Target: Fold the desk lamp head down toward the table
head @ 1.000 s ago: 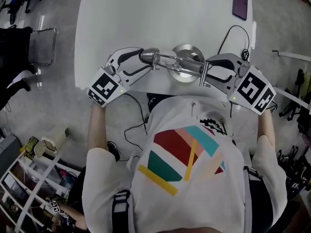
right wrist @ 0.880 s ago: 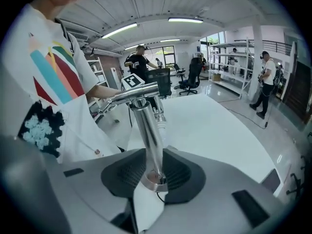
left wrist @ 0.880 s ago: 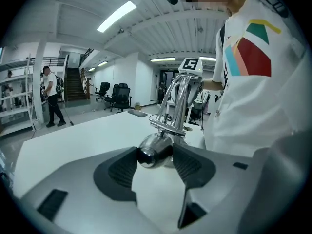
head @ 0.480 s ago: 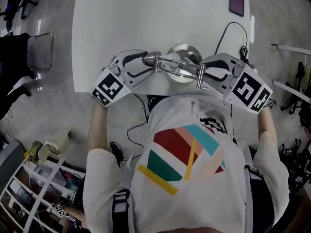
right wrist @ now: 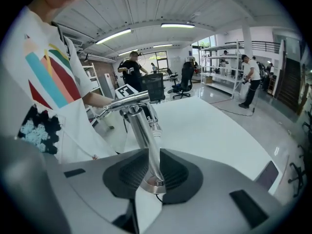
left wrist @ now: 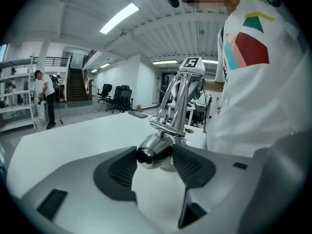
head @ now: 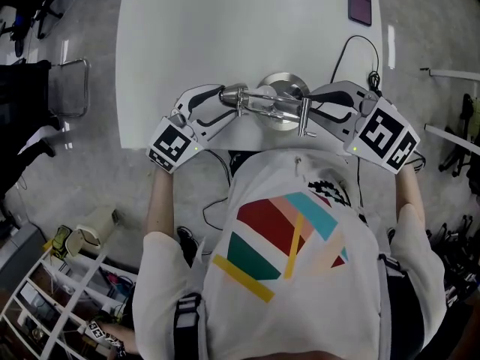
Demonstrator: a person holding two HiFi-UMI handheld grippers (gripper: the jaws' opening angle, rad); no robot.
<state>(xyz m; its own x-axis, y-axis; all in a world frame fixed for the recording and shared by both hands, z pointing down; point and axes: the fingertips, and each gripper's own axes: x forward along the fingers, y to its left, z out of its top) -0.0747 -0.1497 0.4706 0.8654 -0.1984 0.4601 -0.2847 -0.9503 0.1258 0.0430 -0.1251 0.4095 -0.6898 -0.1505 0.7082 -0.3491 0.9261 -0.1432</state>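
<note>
A chrome desk lamp stands near the front edge of the white table (head: 187, 28), on its round base (head: 288, 82). Its parallel arm rods (head: 271, 103) run level between my two grippers. My left gripper (head: 227, 96) is shut on the bulb-shaped lamp head (head: 234, 93), and the pads press both sides of the lamp head (left wrist: 155, 152). My right gripper (head: 312, 108) has just been closing and now clamps the lamp's lower arm tube (right wrist: 146, 135) between its pads. That right gripper (right wrist: 155, 172) holds the tube just above its collar.
A black cable (head: 351, 51) loops from the lamp toward the table's right edge. A purple phone (head: 359, 1) lies at the far right corner. A metal chair (head: 69, 81) stands on the floor to the left, and a white wire shelf (head: 45, 291) at the lower left.
The right gripper's jaws have come together onto the lamp's arm tube. The left gripper keeps its hold on the lamp head, and both grippers have stayed almost in place.
</note>
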